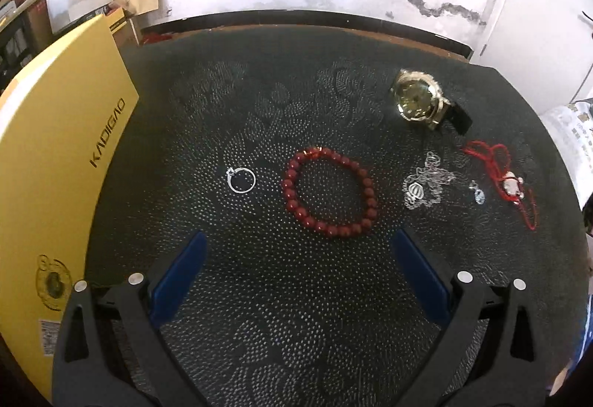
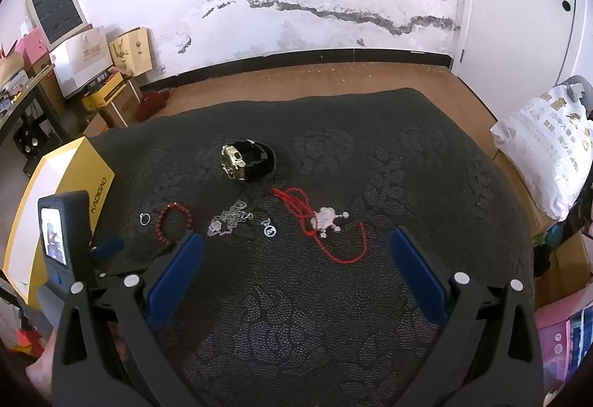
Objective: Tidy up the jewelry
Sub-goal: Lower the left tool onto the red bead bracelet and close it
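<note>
— Nearest the left wrist camera, what shows?

— Blue-padded fingers of the left gripper [image 1: 298, 251], spread wide with nothing between them, above the dark embossed tablecloth [image 1: 296, 314]. Just ahead of the fingertips lies the dark red beaded bracelet [image 1: 330, 192]; ahead and to its left, the thin silver ring with a small stone [image 1: 241, 179].

— And off to its right?

— A tangled silver chain necklace with a round pendant [image 1: 424, 184], then a small clear-stone pendant [image 1: 478, 192], then a red cord necklace with a silver charm [image 1: 513, 182]. Further ahead sits a gold-cased wristwatch with a black strap [image 1: 422, 99]. Against the gripper's left side stands a large yellow cardboard box printed KADIGAO [image 1: 55, 166].

— The other tool?

— The right gripper [image 2: 296, 247] also hangs with fingers wide apart, holding nothing. The red cord necklace [image 2: 326, 225] lies just ahead between its fingertips; the chain [image 2: 228, 219], bracelet [image 2: 174, 221] and ring [image 2: 145, 218] trail off ahead-left, near the left fingertip.
</note>
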The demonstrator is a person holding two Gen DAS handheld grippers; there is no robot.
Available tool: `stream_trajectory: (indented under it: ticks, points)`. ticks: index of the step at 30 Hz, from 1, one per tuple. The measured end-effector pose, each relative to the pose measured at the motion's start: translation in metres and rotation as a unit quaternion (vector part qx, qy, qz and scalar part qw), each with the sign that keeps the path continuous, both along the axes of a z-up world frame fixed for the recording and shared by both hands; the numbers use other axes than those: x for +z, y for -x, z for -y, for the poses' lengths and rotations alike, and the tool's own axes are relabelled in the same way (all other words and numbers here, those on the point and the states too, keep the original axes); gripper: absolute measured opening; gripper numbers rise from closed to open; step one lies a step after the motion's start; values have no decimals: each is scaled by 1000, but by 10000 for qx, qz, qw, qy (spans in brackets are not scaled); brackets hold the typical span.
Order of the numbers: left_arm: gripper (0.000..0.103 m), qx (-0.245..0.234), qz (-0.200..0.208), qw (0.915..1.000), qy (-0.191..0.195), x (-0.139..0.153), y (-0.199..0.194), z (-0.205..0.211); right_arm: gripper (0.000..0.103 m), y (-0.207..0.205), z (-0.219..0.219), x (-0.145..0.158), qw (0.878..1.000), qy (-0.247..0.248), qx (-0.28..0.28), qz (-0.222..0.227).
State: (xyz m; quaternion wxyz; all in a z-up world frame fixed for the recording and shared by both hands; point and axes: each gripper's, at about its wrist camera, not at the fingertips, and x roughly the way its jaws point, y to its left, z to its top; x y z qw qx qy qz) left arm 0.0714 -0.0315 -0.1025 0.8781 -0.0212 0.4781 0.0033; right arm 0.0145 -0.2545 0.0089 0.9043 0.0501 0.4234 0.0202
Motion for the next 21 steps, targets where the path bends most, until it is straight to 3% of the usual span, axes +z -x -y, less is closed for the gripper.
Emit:
stream_trajectory:
  ticks: [4,6,10,16,18,20,21]
  points:
    - [98,10,-99,9999,-65,-15,-10,10,97,-2,6,-2,10000,-37,-64,-23]
    - [97,-37,37,9996,-283,-17,-10,15,97,-2,9,-2,9999,-69,-79,-19]
    - [95,25,152,9995,-290,-17,-15,18,97,-2,11,-2,9999,-73,-79,-19]
    - [51,128,230,9992,-317,-10,-19,16,97,-3,14,-4,9999,-55,-99,-65]
    - [26,122,252,9990,-353,-8,-20,17,97,-3,17,-6,9999,-39,-131,-79]
    - [15,176,209,9992,-287,-7,-23,13,97,-5,21,-9,9998,-26,-180,-106]
    - [15,176,198,9993,-248,-7,-23,13,97,-5,22,-10,9997,-27,-190,-115]
